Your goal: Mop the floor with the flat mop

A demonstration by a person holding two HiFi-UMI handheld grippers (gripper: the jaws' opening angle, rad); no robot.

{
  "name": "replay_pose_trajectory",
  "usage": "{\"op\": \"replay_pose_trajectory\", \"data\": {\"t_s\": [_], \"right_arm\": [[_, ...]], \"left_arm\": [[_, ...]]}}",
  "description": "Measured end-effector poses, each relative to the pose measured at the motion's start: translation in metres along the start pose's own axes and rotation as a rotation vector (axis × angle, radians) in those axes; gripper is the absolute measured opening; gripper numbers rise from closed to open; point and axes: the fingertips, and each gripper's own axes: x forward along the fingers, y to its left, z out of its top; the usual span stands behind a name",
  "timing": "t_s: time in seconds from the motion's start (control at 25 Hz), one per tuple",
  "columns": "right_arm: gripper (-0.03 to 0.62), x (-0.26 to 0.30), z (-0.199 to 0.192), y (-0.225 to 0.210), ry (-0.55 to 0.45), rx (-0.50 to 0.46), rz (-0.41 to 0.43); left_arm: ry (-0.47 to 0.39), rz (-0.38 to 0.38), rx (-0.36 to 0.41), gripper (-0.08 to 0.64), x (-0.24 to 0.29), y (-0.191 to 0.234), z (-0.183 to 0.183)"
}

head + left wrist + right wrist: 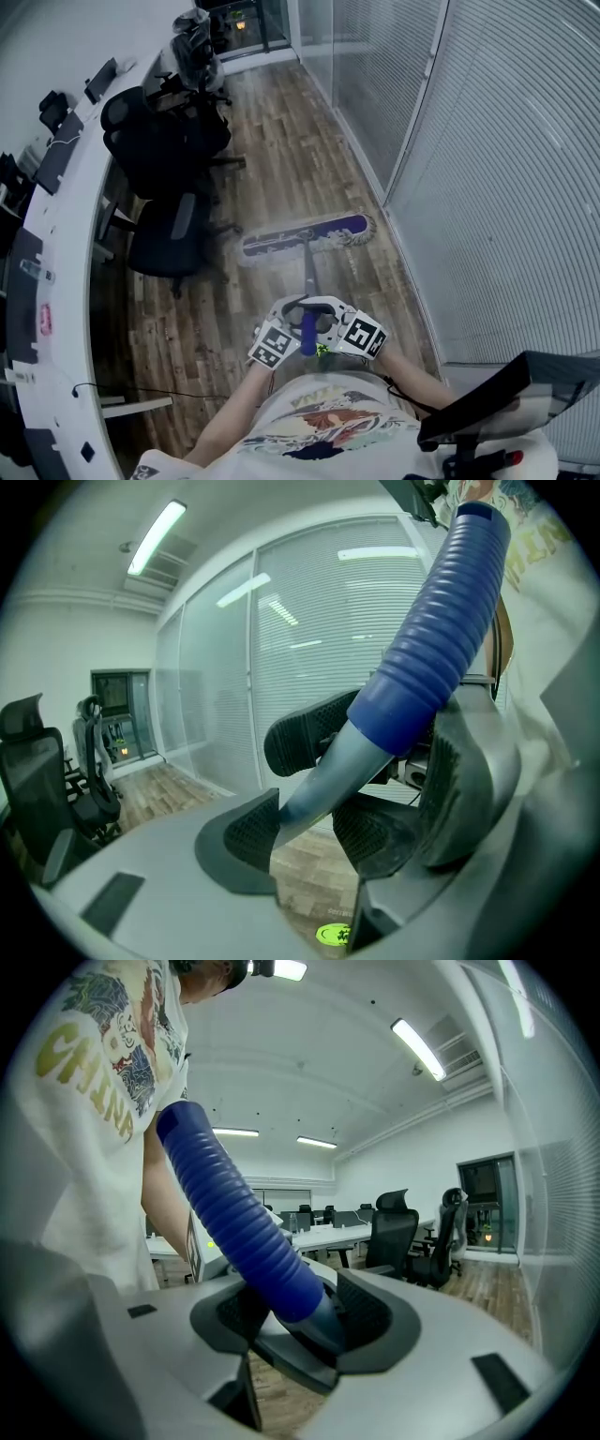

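Two claws, one flat mop. Left claw [342, 808] and right claw [305, 1321] meet at person's waist, both clamped on mop handle [307, 335]. Right claw's pads grip lower end of blue ribbed sleeve; left claw's pads grip grey shaft just below sleeve. Jaws stand fairly wide, filled by handle.

Shaft slopes forward and down to one mop head [305, 234], lying flat and crosswise on wood floor [281, 150], near blind-covered glass wall [506, 187] at right.

At left, one long white bench [66, 244]. Two black chairs beside it: nearer chair [169, 234], farther chair [155, 141]. More chairs at far end, count unclear.
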Motion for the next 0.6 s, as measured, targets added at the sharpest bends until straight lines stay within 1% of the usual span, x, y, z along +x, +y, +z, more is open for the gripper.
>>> {"op": "replay_pose_trajectory", "data": {"t_s": [0.08, 0.2, 0.4, 0.6], "right_arm": [[0.209, -0.005, -0.007, 0.036, 0.001, -0.002, -0.021], [0.209, -0.009, -0.016, 0.095, 0.006, -0.008, -0.030], [0.209, -0.024, -0.024, 0.209, 0.010, 0.019, -0.043], [0.209, -0.044, -0.028, 0.297, 0.009, 0.038, -0.061]], "left_arm": [[-0.001, -0.011, 0.012, 0.155, -0.021, -0.030, -0.010], [-0.009, -0.015, 0.013, 0.155, -0.056, -0.077, -0.028], [-0.016, -0.030, 0.010, 0.156, -0.116, -0.171, -0.057], [-0.014, -0.052, 0.016, 0.155, -0.163, -0.249, -0.070]]}}
